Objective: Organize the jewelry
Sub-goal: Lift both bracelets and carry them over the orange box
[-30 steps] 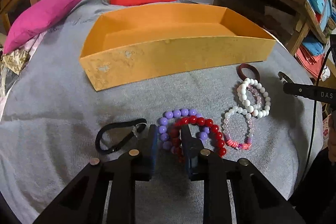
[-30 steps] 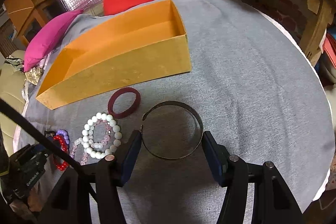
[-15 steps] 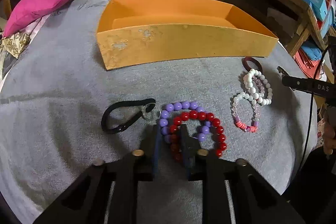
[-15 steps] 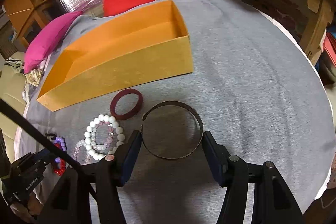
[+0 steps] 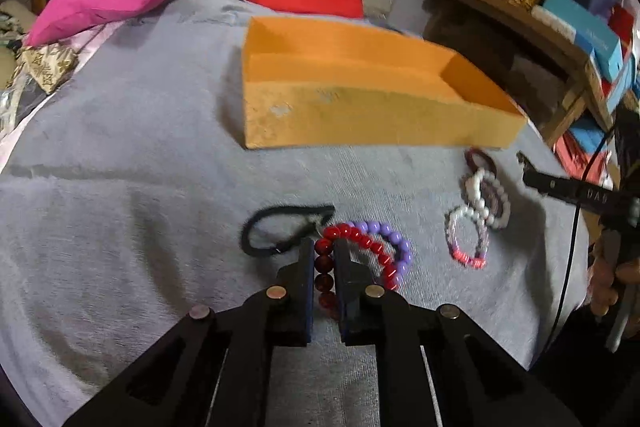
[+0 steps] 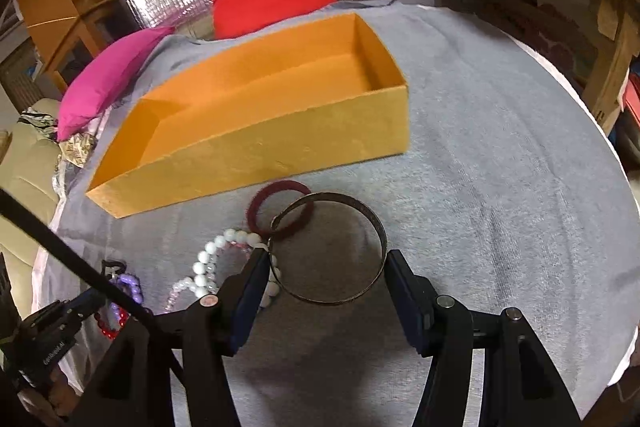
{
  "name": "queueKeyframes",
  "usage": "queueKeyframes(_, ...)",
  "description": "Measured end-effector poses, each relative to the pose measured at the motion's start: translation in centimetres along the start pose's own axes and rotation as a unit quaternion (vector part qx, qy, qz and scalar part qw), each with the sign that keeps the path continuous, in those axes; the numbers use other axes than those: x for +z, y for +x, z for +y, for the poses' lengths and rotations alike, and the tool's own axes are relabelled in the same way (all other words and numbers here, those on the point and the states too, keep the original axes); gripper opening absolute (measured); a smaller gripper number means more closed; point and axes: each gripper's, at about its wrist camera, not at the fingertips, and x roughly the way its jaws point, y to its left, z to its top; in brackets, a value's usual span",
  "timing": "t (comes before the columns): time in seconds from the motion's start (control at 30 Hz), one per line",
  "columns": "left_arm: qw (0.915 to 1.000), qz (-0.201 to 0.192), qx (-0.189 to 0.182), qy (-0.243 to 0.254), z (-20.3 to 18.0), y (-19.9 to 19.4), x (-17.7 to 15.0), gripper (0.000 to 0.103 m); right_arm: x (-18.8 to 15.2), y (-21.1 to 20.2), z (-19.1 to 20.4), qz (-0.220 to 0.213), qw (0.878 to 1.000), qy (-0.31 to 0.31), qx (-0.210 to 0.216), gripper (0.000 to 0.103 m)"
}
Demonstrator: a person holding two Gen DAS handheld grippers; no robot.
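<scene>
My left wrist camera looks steeply down along its fingers, close over the grey cloth-covered table (image 5: 120, 227). My right wrist camera does likewise from further right. Both see the long orange cardboard box (image 5: 360, 115) (image 6: 280, 147) and the beaded bracelets.

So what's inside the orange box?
Nothing that shows. The orange box looks empty: only its bare orange floor and walls are visible. Its near wall hides the strip of floor right behind it, so something small there can't be ruled out.

red bead bracelet (image 5: 352, 239): glossy beads
bangle (image 6: 340, 255): thin metal, dull sheen
box (image 6: 280, 131): matt orange card
surface (image 6: 500, 187): grey nubbly cloth
</scene>
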Motion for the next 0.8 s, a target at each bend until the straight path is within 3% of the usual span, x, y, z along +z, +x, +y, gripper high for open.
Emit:
queueKeyframes(0.3,0.9978,-0.062,-0.015,-0.017,-0.2,-1.9,1.9,0.010,0.5,-1.0,1.2,-0.039,0.999,-0.009,0.029,0.062)
queueKeyframes(0.47,0.9960,-0.086,-0.024,-0.004,-2.1,-2.4,3.8,0.010,1.5,-2.5,2.7,-0.096,0.994,-0.029,0.043,0.062)
queueKeyframes(0.6,0.9934,-0.110,-0.030,0.001,-3.5,-2.8,7.4,0.010,3.1,-2.8,3.8,-0.130,0.989,-0.042,0.055,0.062)
queueKeyframes(0.8,0.9875,-0.157,-0.009,-0.008,-4.3,-1.7,13.1,0.010,6.5,-0.9,4.9,-0.139,0.987,-0.031,0.068,0.062)
